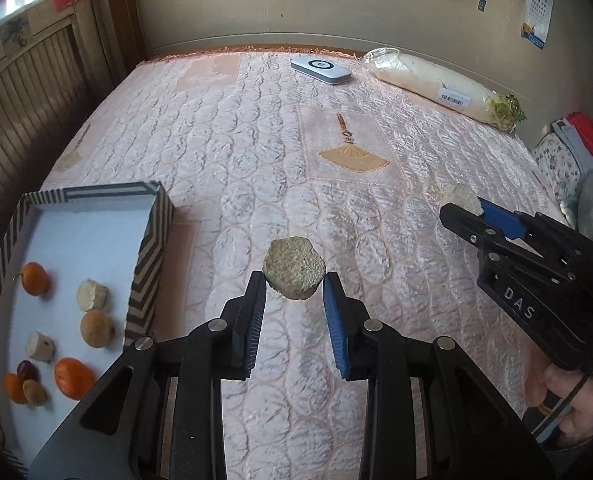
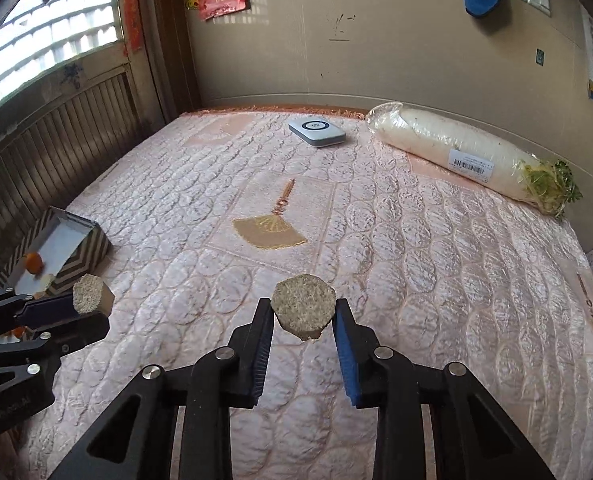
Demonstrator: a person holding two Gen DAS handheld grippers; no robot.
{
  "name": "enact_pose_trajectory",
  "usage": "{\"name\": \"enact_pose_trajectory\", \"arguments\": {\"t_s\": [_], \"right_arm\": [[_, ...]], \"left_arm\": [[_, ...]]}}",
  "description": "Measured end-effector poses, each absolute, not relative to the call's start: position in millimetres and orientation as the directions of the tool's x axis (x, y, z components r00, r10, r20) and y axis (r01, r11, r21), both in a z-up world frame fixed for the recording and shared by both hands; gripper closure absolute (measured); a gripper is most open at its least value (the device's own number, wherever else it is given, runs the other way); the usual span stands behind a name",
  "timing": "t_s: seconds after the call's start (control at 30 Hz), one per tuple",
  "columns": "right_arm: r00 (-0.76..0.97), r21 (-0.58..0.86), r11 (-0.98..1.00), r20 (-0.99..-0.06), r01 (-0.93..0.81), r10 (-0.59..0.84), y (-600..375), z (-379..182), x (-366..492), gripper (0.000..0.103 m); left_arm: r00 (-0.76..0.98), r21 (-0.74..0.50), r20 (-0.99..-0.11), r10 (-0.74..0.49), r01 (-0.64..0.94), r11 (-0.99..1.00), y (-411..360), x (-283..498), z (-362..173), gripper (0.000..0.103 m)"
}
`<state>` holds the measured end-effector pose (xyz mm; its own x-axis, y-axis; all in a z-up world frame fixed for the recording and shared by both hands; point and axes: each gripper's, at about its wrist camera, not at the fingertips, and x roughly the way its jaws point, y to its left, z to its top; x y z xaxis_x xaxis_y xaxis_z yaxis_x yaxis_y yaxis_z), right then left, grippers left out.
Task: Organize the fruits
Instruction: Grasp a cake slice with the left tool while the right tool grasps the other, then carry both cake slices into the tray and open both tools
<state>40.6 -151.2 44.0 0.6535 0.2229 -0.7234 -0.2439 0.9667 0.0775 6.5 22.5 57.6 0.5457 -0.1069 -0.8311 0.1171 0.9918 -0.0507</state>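
White raised letters "DAS" read along the side of the black plastic right gripper (image 1: 481,213) at the right of the left wrist view. The long white plastic-wrapped radish (image 2: 468,156), upper right of the right wrist view, carries a white barcode sticker (image 2: 471,164) whose print is too small to read. The wall calendar's (image 1: 538,4) figures are illegible.

The left gripper (image 1: 294,284) clamps a speckled hexagonal chunk (image 1: 294,268) above the pink quilted bed (image 1: 236,140). At left, a striped box (image 1: 152,248) contains oranges (image 1: 73,377) and pale pieces. At right, the right gripper (image 1: 470,210) pinches a similar chunk (image 1: 461,197).
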Motion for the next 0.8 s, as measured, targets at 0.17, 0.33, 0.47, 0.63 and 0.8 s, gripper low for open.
{"name": "enact_pose_trajectory", "arguments": {"t_s": [0.17, 0.33, 0.47, 0.63, 0.8], "right_arm": [[0.665, 0.099, 0.953, -0.695, -0.287, 0.273, -121.4, 53.9, 1.9, 0.074], [0.651, 0.087, 0.929, -0.690, -0.359, 0.316, -78.6, 56.4, -24.2, 0.074], [0.636, 0.085, 0.911, -0.690, -0.403, 0.346, -51.7, 56.8, -37.2, 0.074], [0.627, 0.069, 0.892, -0.686, -0.447, 0.368, -22.9, 60.3, -50.5, 0.074], [0.616, 0.044, 0.872, -0.691, -0.487, 0.378, 1.8, 61.7, -58.5, 0.074]], "left_arm": [[0.569, -0.046, -0.817, -0.087, 0.087, 0.995, 51.5, -18.5, 63.3, 0.074], [0.602, -0.030, -0.798, -0.042, 0.029, 0.999, 86.4, -41.3, 69.7, 0.074], [0.617, -0.032, -0.786, -0.014, -0.018, 0.999, 115.0, -54.8, 72.8, 0.074], [0.628, -0.036, -0.778, 0.021, -0.077, 0.996, 150.4, -71.7, 72.9, 0.074], [0.627, -0.037, -0.777, 0.061, -0.142, 0.989, 185.3, -84.2, 69.2, 0.074]]}}
